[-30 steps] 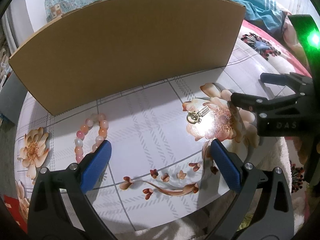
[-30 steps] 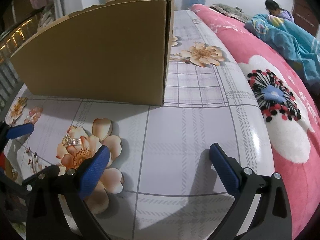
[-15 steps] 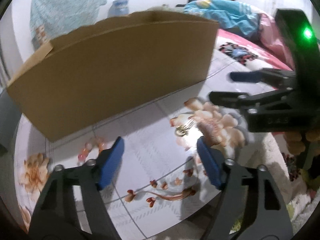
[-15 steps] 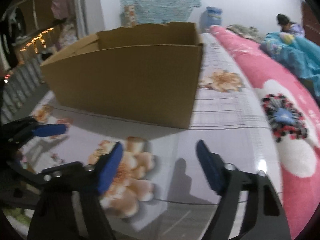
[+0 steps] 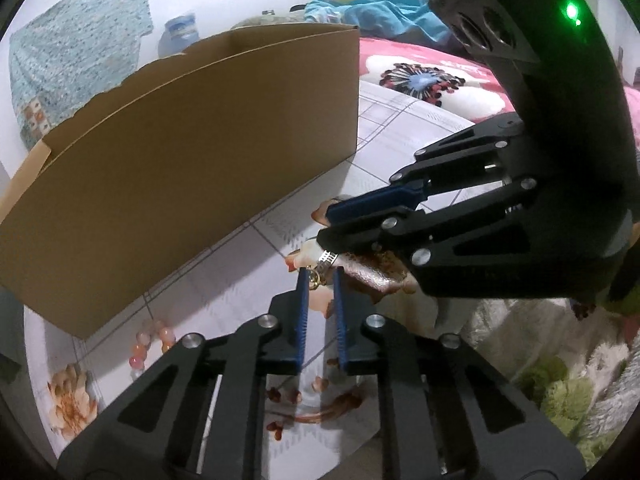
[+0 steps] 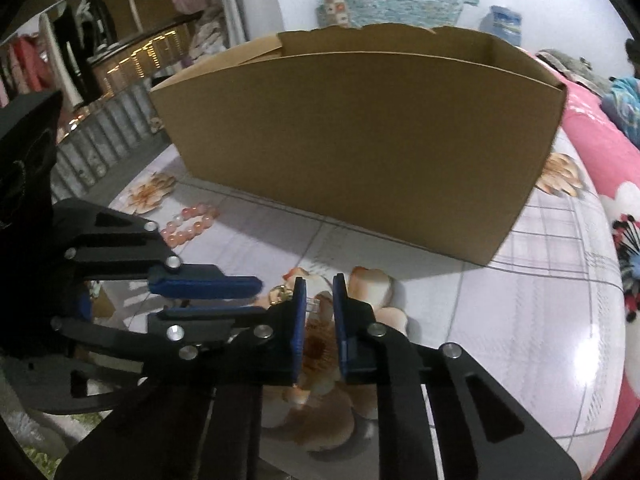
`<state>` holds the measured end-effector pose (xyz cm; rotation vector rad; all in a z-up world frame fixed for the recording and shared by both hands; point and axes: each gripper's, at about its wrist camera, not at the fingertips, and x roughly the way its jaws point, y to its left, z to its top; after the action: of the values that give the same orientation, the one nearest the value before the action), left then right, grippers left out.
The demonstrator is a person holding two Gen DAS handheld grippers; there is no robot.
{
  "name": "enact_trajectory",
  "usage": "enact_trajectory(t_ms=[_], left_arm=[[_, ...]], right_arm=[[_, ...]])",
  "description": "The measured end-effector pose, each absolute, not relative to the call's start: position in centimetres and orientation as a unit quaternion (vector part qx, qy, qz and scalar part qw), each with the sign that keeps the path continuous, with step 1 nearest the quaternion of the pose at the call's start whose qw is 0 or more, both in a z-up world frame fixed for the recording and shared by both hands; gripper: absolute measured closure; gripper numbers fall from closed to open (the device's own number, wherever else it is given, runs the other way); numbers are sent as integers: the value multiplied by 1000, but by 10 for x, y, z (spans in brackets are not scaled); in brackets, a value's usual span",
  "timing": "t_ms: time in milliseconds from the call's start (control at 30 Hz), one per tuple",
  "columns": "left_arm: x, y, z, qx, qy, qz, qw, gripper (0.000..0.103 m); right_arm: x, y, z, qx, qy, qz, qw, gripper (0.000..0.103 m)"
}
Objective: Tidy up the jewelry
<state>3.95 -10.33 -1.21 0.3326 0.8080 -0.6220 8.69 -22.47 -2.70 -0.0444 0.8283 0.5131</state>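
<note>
Your left gripper [image 5: 319, 280] and right gripper [image 6: 319, 300] close on the small ring [image 5: 320, 270] from opposite sides on the floral table [image 6: 520, 320], apparently sharing the lift toward the cardboard box [image 6: 360, 140].

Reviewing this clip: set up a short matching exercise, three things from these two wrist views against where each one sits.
Things:
1. small gold ring with a silver band piece
2. pink bead bracelet
3. open brown cardboard box

Places:
A. lying on the tabletop left of the claws
B. standing behind both claws
C. at the tips of the left claw and the right claw, whose jaws are closing

Pairs: 1-C, 2-A, 3-B
</note>
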Motion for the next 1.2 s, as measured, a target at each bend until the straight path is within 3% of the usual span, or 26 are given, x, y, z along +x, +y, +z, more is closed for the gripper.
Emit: enact_trajectory(t_ms=[200, 300, 800, 833, 933, 1200], left_arm=[[41, -105, -15, 173, 389, -299, 854, 94], [45, -108, -18, 182, 396, -294, 851, 102], [49, -81, -12, 144, 414, -272, 857, 103], [48, -81, -12, 140, 411, -273, 859, 102], [47, -81, -8, 138, 404, -270, 863, 85], [53, -87, -12, 160, 414, -259, 858, 84]], right_arm=[[88, -222, -33, -40, 405, 263, 875, 92], [88, -220, -33, -42, 405, 269, 873, 92], [87, -221, -33, -37, 404, 263, 875, 92], [87, -222, -33, -36, 404, 263, 875, 92], [87, -222, -33, -35, 403, 262, 876, 92], [86, -225, -33, -30, 400, 261, 878, 92]])
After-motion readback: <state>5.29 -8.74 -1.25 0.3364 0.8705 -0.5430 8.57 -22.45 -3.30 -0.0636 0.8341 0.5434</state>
